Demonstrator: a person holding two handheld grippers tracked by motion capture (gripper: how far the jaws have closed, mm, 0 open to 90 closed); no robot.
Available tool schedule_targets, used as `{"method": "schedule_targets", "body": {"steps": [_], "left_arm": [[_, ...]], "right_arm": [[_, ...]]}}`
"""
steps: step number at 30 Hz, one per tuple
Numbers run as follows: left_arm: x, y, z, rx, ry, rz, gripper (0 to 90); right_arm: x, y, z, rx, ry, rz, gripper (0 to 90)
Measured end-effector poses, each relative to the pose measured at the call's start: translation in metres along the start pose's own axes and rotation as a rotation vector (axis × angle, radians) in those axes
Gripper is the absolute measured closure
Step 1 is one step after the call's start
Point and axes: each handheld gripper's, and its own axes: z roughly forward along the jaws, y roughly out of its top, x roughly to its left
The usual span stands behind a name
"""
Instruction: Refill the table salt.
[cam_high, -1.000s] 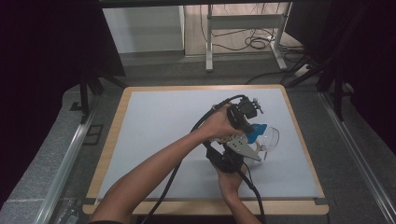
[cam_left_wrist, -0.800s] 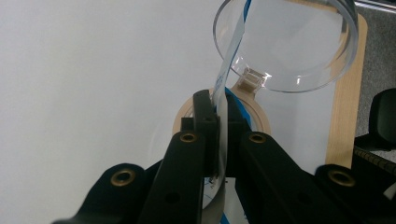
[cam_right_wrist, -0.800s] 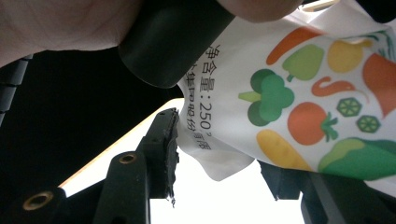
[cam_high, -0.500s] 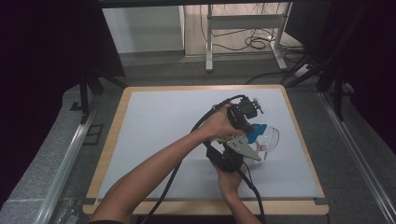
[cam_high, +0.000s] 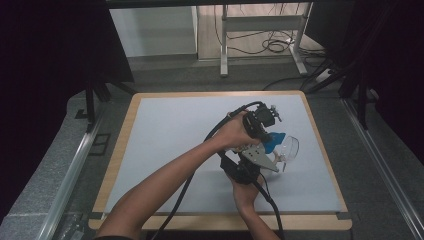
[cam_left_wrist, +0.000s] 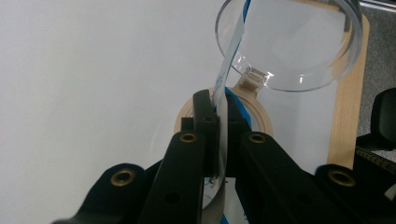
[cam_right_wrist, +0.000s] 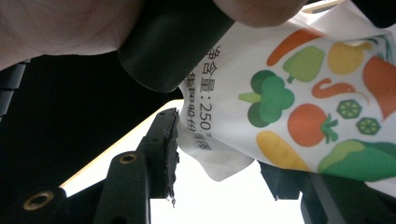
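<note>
Just beside pouch (cam_right_wrist: 303, 107), clear lid (cam_left_wrist: 289, 44)

Both forearms are bare, with no sleeves on them. Each hand carries a black gripper. The left gripper (cam_high: 260, 122) has a thick black cable (cam_high: 220, 127) that curves away from its body. The right gripper (cam_high: 250, 167) has a grey three-cornered plate (cam_high: 259, 157) on top and a thinner black cable. Seen from close, the jaws are matte black bars with round brass-coloured screw fittings (cam_left_wrist: 188, 137), and the pads look rough and dark.
</note>
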Motion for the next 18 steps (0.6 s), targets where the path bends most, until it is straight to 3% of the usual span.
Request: {"method": "schedule_targets", "body": {"steps": [18], "left_arm": [[-0.0005,0.0002,0.0001,0.000,0.000,0.001,89.8]], "right_arm": [[-0.0003,0.0006,-0.0002,-0.002,-0.001,-0.006,52.4]]}}
